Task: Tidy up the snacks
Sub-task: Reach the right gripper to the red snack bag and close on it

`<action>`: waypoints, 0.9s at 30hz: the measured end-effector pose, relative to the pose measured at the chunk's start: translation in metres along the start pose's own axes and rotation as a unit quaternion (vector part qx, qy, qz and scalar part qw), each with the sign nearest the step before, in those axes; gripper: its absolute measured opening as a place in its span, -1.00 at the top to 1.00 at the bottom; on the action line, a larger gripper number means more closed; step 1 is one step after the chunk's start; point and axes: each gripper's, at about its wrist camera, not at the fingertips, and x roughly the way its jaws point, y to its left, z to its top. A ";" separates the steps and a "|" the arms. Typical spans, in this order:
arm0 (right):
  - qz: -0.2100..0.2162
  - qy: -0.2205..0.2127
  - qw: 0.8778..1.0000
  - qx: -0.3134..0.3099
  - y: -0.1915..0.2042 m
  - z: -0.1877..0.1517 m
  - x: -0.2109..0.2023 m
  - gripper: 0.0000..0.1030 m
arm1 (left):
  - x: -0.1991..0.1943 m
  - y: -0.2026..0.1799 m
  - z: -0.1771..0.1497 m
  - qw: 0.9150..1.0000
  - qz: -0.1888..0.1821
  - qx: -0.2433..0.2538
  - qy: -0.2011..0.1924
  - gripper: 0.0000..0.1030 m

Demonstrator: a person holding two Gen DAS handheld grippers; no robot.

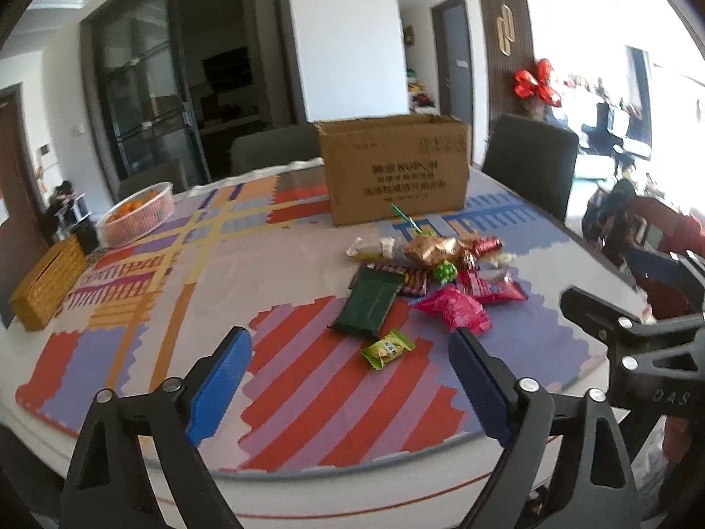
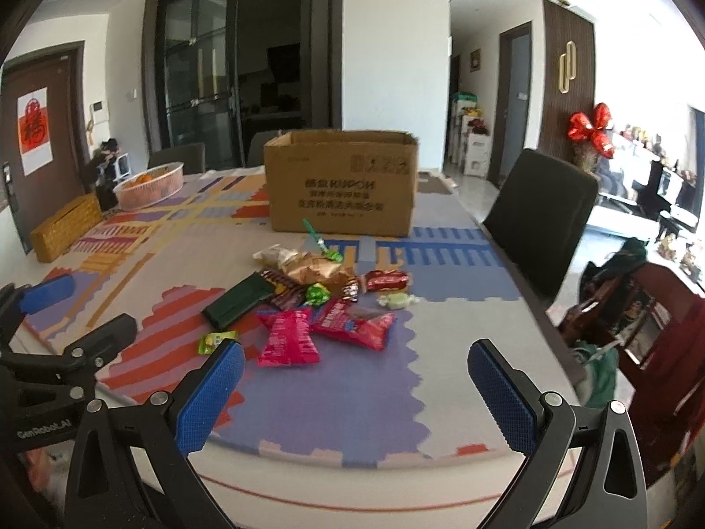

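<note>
Left tongs [image 1: 350, 379] nearest the lens, released, nothing between the blue pads; right tongs [image 2: 356, 390] same, wide apart and empty, both hovering over the near edge of the desk [image 2: 308, 401]. Snacks [image 2: 317, 299] sit in a loose heap mid-desk on the patterned mat, just in front of the cardboard box [image 2: 341, 183], which is open-topped and looks like the drop target. We'd start with outliers: small green packet [image 1: 387, 349] lies closest to our left tongs, apart from the heap, so it's a clean single pick. Pink bag [image 2: 288, 337] is nearest the right side. Dark green flat pack [image 1: 370, 302] lies flush on the mat, so we come in low at an edge. Wrappers are crinkly foil, puffy, probably slippery; pinch mid-body, not the seams. Heap items overlap, so we take top ones first.
</note>
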 end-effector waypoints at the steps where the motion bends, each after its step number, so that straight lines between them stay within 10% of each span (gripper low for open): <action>1: 0.003 0.003 1.000 -0.003 0.002 0.001 0.005 -0.99 | 0.007 0.001 0.000 1.000 -0.008 0.009 0.007 -0.67; 12: 0.039 0.043 0.998 -0.032 0.023 0.009 0.058 -0.77 | 0.056 0.008 -0.005 0.996 -0.058 0.044 0.049 -0.17; 27: 0.072 0.103 0.991 -0.051 0.039 0.012 0.119 -0.43 | 0.106 0.004 -0.012 0.986 -0.117 0.071 0.097 0.02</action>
